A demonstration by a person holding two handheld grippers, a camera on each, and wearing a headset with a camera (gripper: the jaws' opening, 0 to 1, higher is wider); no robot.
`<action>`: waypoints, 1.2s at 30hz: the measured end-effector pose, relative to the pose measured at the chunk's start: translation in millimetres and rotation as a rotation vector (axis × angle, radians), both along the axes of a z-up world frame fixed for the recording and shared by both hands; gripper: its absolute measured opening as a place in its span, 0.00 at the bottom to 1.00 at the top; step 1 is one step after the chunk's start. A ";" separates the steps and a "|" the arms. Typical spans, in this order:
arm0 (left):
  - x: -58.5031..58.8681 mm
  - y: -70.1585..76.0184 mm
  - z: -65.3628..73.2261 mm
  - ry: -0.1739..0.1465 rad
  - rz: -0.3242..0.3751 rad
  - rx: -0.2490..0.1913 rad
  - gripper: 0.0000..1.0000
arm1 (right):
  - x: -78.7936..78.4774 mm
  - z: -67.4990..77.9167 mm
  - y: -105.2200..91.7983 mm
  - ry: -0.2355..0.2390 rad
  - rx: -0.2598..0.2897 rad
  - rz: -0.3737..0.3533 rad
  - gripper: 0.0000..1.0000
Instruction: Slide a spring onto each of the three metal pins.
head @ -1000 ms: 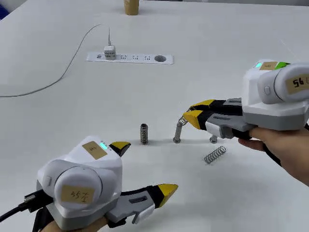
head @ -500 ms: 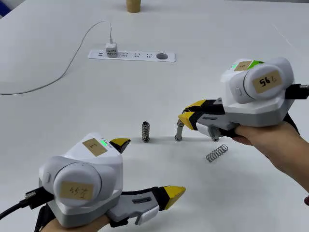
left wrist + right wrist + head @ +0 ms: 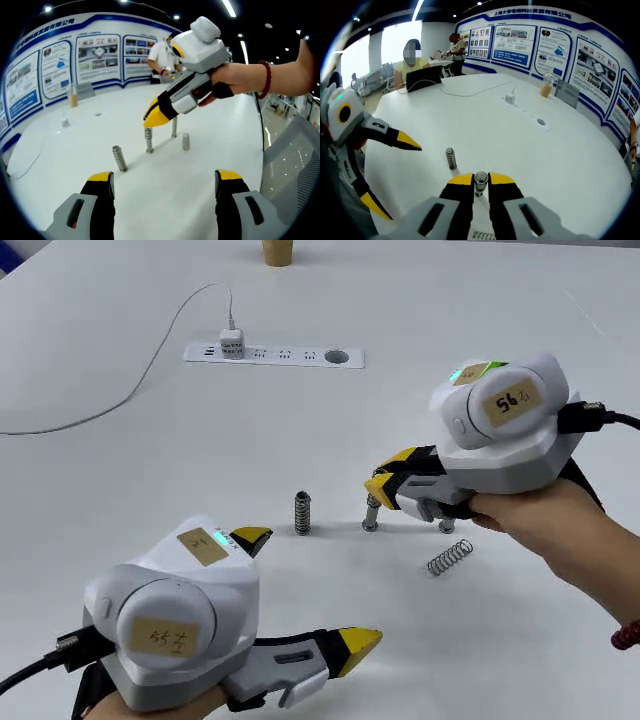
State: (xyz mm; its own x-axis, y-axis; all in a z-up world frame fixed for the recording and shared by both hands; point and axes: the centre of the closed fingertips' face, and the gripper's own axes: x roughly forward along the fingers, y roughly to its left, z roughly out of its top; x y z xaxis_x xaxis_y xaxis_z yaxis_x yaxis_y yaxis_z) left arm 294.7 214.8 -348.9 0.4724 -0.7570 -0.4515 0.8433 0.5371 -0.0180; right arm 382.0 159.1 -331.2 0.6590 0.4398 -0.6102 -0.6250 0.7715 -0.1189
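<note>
Right gripper (image 3: 382,478) with spring (image 3: 480,181) nearer pin (image 3: 371,518) than before; white table (image 3: 470,310), poster-lined walls (image 3: 560,47).

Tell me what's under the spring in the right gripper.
The spring in the right gripper sits over the top of the middle pin, whose bare lower shaft stands on the table. How far the pin reaches inside is hidden by coils and jaws.
</note>
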 end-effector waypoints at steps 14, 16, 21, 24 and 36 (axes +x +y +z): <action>0.6 1.1 0.4 0.002 0.002 -0.001 0.82 | -1.7 -23.3 -1.2 0.062 -0.007 -0.014 0.12; 0.8 1.4 0.8 0.000 0.002 0.000 0.82 | -1.7 -24.9 -1.7 0.067 -0.007 -0.014 0.12; 2.2 1.5 3.5 -0.001 0.011 -0.021 0.81 | -1.9 -31.0 -3.5 0.084 -0.010 -0.018 0.12; 2.5 1.5 4.0 -0.004 0.011 -0.021 0.80 | -2.0 -33.4 -3.4 0.092 -0.009 -0.019 0.12; 2.8 1.2 3.7 -0.007 0.013 -0.015 0.80 | -2.0 -33.3 -4.9 0.096 0.004 -0.035 0.12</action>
State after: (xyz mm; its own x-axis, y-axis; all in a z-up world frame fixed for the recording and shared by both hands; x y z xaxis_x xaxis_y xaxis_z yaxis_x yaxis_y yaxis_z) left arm 297.5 216.0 -345.2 0.4851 -0.7574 -0.4371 0.8366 0.5475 -0.0203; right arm 380.0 154.2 -364.5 0.6126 0.4198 -0.6696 -0.6061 0.7933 -0.0571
